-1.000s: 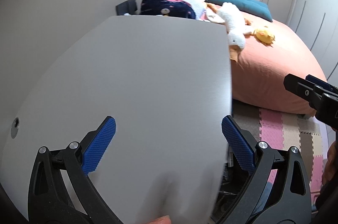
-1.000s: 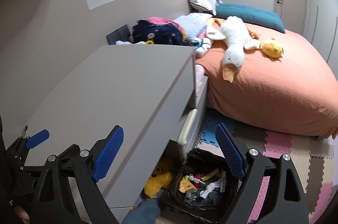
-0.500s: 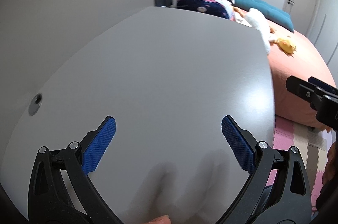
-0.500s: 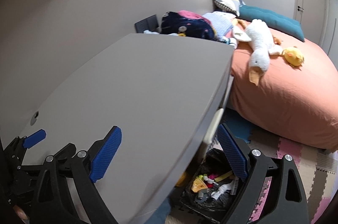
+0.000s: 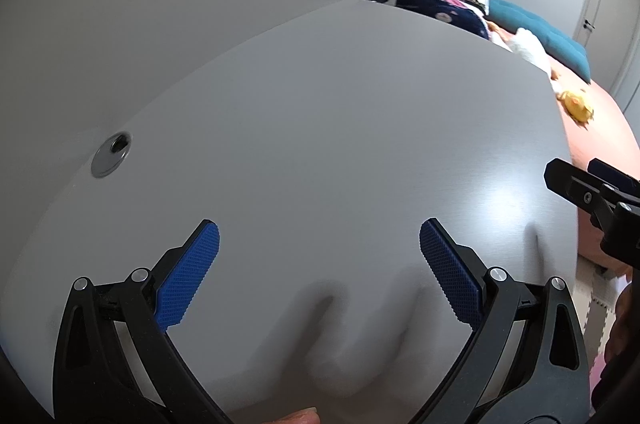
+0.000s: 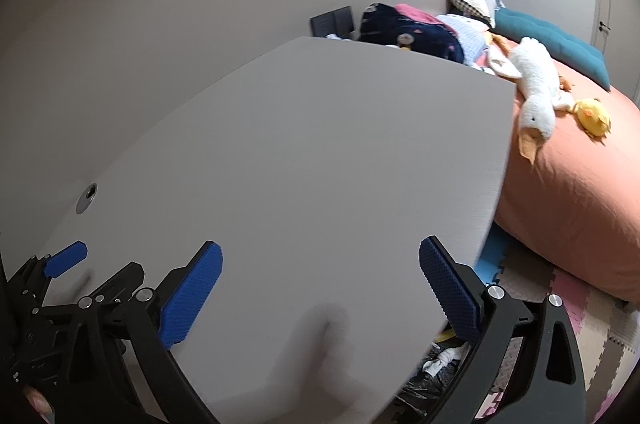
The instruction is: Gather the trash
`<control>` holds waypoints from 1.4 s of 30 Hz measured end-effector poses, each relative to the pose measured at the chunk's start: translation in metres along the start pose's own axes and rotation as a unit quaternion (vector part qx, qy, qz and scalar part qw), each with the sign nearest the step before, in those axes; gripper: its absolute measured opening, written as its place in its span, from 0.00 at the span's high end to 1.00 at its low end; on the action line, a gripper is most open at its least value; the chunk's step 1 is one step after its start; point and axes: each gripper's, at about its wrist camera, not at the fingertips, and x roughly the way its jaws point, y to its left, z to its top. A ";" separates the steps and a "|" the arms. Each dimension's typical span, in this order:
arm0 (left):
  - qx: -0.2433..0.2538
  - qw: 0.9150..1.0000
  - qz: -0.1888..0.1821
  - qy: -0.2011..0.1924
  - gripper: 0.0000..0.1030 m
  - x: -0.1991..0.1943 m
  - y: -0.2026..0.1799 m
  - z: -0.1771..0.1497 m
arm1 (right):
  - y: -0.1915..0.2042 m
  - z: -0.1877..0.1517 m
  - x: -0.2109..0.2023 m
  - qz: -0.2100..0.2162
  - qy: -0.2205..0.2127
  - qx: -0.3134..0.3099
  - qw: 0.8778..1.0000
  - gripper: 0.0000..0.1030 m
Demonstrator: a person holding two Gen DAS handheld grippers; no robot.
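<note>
Both tools, left [image 5: 319, 266] and right [image 6: 320, 288], gaped wide and empty above the bare tabletop [image 6: 320, 151]; the trash bag [image 6: 432, 380] below its right edge held litter.

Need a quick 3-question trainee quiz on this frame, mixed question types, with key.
1. True or false: the right gripper is shut on a piece of trash.
2. Multiple choice: what lies on the orange bed beside the yellow chick toy? A) a white goose plush B) a laptop C) a shoe
3. Fill in: the round metal grommet is set into the grey ____.

Key:
1. False. Both the right gripper and the left gripper have their fingers spread over the bare desk top, with nothing between them.
2. A, the white goose plush.
3. desk top.
</note>
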 end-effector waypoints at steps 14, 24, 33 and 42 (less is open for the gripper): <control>-0.002 1.000 0.001 0.000 0.06 0.001 0.008 -0.003 | 0.021 0.000 0.009 0.007 0.007 -0.014 1.000 0.04; 0.000 1.000 0.000 -0.001 0.06 -0.002 0.004 -0.003 | 0.016 0.003 0.006 0.005 0.003 -0.012 1.000 0.04; 0.006 1.000 -0.004 0.000 0.06 -0.001 -0.003 0.000 | 0.016 0.004 0.006 0.005 0.002 -0.011 1.000 0.04; -0.011 1.000 -0.006 0.002 0.06 0.000 0.002 0.000 | 0.014 0.005 0.004 0.004 0.001 -0.010 1.000 0.04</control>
